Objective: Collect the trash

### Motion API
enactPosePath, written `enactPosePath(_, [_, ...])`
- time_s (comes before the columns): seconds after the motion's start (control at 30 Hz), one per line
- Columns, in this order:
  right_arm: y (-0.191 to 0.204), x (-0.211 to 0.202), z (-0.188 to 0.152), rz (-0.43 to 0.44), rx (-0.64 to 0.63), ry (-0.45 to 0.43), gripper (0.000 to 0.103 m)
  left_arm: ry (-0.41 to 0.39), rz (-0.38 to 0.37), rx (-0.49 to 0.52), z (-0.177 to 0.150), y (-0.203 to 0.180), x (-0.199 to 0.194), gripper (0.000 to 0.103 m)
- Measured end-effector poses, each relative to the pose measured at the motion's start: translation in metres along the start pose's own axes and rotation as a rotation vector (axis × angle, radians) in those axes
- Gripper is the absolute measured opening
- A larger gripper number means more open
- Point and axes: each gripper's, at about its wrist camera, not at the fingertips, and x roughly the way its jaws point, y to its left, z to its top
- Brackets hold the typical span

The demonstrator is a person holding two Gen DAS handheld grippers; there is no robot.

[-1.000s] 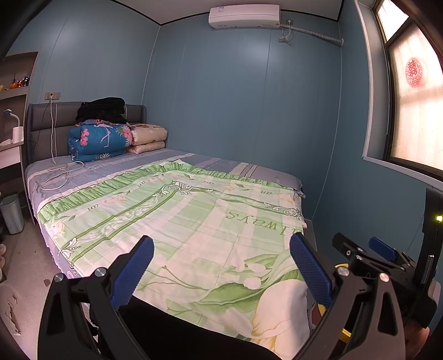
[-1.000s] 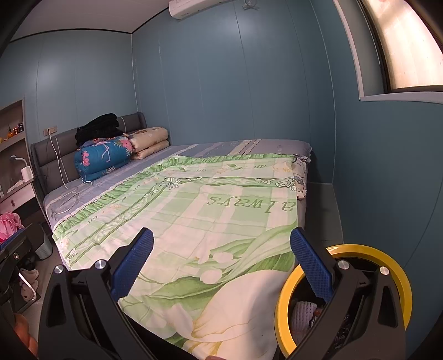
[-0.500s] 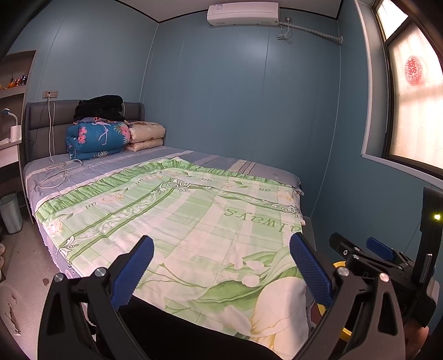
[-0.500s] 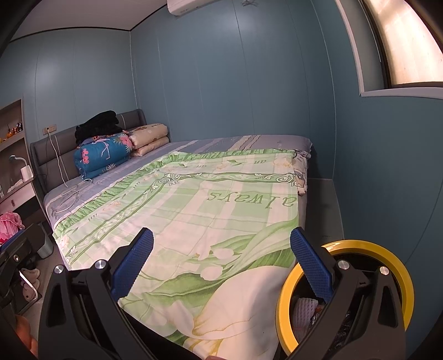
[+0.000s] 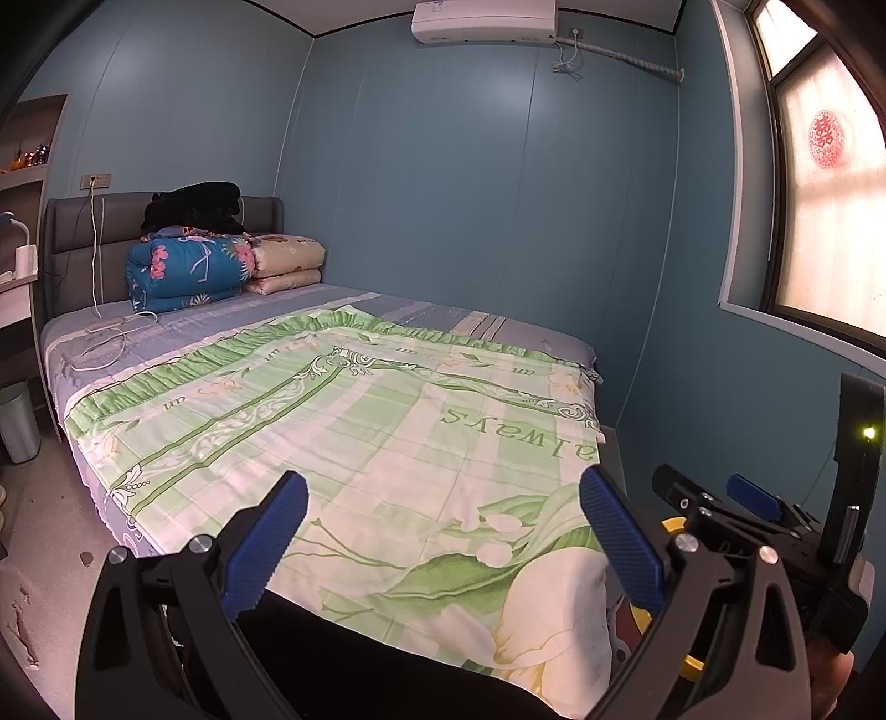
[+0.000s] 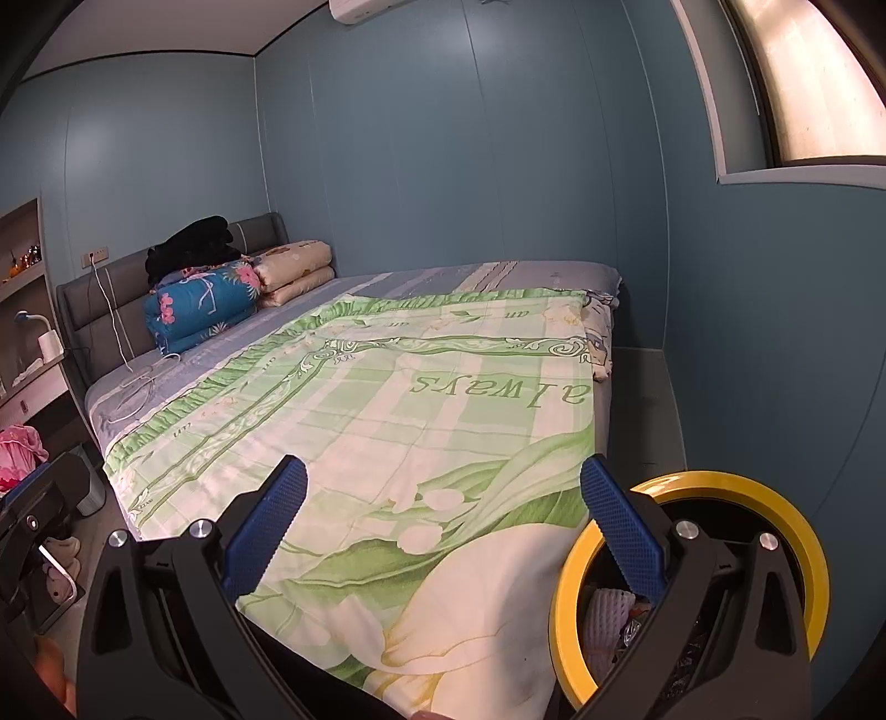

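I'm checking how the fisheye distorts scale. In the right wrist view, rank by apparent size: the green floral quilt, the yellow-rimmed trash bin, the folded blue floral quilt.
1. Green floral quilt, by far the largest.
2. Yellow-rimmed trash bin, though it sits close to the camera, which inflates it.
3. Folded blue floral quilt, far off at the headboard, so likely understated.

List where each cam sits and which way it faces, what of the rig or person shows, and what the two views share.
Left wrist: sits on the left gripper at the bed's foot end, facing the headboard and air conditioner; its open blue fingers, the right gripper and a bit of hand show.
Right wrist: on the right gripper, facing the same way from further right, above the yellow-rimmed trash bin; its open fingers and the left gripper's edge show.
Shared: green floral quilt, folded blue blanket, window.
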Motion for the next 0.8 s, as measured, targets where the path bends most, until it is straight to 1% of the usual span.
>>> enactPosePath(0.8, [-0.0031, 0.0033, -0.0035, 0.001, 0.006, 0.019, 0.095, 0.007, -0.005, 0.001, 0.0002, -0.0017, 0.0006, 0.095])
